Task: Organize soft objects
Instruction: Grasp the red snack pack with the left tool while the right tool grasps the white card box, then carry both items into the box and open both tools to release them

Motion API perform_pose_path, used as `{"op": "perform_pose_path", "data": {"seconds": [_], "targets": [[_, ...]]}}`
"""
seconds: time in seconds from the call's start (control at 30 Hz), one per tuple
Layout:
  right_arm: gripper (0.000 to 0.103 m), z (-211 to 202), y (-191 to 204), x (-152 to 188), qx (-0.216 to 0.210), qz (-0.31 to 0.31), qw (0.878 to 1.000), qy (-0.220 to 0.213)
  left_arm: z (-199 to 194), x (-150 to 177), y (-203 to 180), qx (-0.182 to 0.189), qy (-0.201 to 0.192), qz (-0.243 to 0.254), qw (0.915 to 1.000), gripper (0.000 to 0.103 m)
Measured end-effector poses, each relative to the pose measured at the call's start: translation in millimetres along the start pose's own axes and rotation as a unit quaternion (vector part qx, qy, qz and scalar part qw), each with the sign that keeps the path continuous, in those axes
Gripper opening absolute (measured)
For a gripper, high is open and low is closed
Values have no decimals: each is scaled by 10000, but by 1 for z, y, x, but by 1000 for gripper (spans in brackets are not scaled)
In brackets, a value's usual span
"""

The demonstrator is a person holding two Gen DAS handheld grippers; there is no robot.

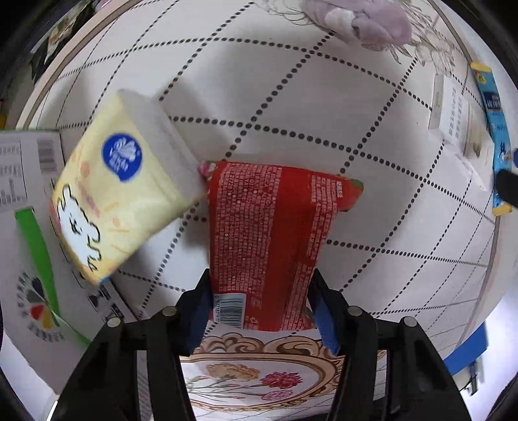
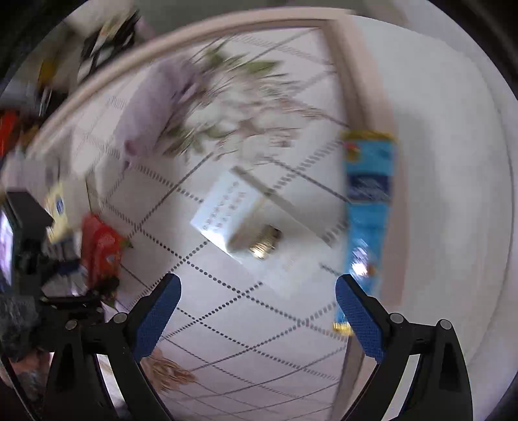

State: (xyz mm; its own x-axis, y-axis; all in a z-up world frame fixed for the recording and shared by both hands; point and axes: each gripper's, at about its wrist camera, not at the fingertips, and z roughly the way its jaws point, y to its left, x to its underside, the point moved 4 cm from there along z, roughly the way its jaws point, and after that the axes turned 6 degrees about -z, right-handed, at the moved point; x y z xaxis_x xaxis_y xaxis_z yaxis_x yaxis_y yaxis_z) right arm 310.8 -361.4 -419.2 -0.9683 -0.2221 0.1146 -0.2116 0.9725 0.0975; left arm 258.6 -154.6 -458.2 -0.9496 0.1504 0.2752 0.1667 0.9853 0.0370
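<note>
My left gripper [image 1: 259, 291] is shut on a red soft pack [image 1: 268, 233] with white print, held above the table. A yellow tissue pack [image 1: 119, 187] with a blue logo lies tilted just left of it, its corner touching the red pack. A blue soft pack [image 1: 495, 136] lies at the far right edge. A lilac plush toy [image 1: 365, 22] lies at the far side. My right gripper [image 2: 257, 301] is open and empty above the table; the blue pack [image 2: 367, 210] is beside its right finger. The red pack [image 2: 100, 249] shows at the left.
A white tablecloth [image 1: 323, 113] with a dotted grid covers the table. A white cardboard box [image 1: 29, 226] with green stripe sits at the left. A white printed box [image 2: 233, 217] lies in the middle, also seen at the right [image 1: 459, 116]. The table's rim [image 2: 359, 81] runs along the far right.
</note>
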Motion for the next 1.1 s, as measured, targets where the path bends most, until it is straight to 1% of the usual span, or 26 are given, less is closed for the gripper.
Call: {"op": "perform_pose_path", "data": {"seconds": [0.1, 0.17, 0.23, 0.3, 0.33, 0.37, 0.4, 0.43, 0.47, 0.53, 0.6, 0.63, 0.7, 0.77, 0.87, 0.93, 1.1], "targets": [[98, 19, 7, -12, 270, -488, 9981, 265, -1, 4, 4, 168, 3, -275, 9995, 50], [98, 30, 8, -19, 499, -683, 9959, 313, -2, 9, 6, 352, 9, -457, 9983, 50], [97, 36, 7, -22, 573, -723, 9953, 294, -1, 12, 5, 458, -2, -579, 9973, 50], [90, 38, 7, -22, 566, -654, 9959, 258, 3, 16, 4, 527, -2, -653, 9965, 52], [84, 37, 7, -22, 625, -630, 9958, 218, 4, 17, 4, 545, -17, -687, 9961, 52], [80, 35, 9, -21, 607, -564, 9963, 220, 4, 17, 5, 554, -30, -699, 9960, 52], [75, 34, 10, -19, 463, -424, 9977, 273, 4, 18, 4, 549, -35, -709, 9960, 52], [72, 35, 10, -15, 278, -222, 9986, 391, 5, 18, 3, 539, -38, -708, 9960, 52], [71, 35, 10, -12, 112, -43, 9987, 496, 8, 22, 6, 527, -47, -701, 9961, 52], [70, 37, 13, -8, -74, 150, 9982, 568, 7, 20, 5, 499, -79, -722, 9961, 52], [70, 37, 14, -7, 30, 302, 9984, 477, 6, 19, 3, 456, -140, -728, 9962, 50], [69, 37, 15, -7, 122, 385, 9982, 436, 5, 9, -1, 439, -157, -736, 9962, 50], [68, 40, 20, -3, 239, 481, 9977, 419, 3, 13, -2, 413, -239, -788, 9958, 47], [66, 46, 30, 7, 252, 507, 9976, 408, -1, 20, -3, 382, -301, -802, 9956, 46], [64, 48, 36, 22, 86, 631, 9970, 431, -10, 28, -5, 361, -451, -799, 9951, 45], [64, 49, 37, 37, 27, 715, 9968, 359, -17, 34, -5, 372, -570, -799, 9945, 45], [64, 27, 38, 60, -251, 943, 9952, 109, -34, 48, -8, 454, -791, -731, 9931, 45]]}}
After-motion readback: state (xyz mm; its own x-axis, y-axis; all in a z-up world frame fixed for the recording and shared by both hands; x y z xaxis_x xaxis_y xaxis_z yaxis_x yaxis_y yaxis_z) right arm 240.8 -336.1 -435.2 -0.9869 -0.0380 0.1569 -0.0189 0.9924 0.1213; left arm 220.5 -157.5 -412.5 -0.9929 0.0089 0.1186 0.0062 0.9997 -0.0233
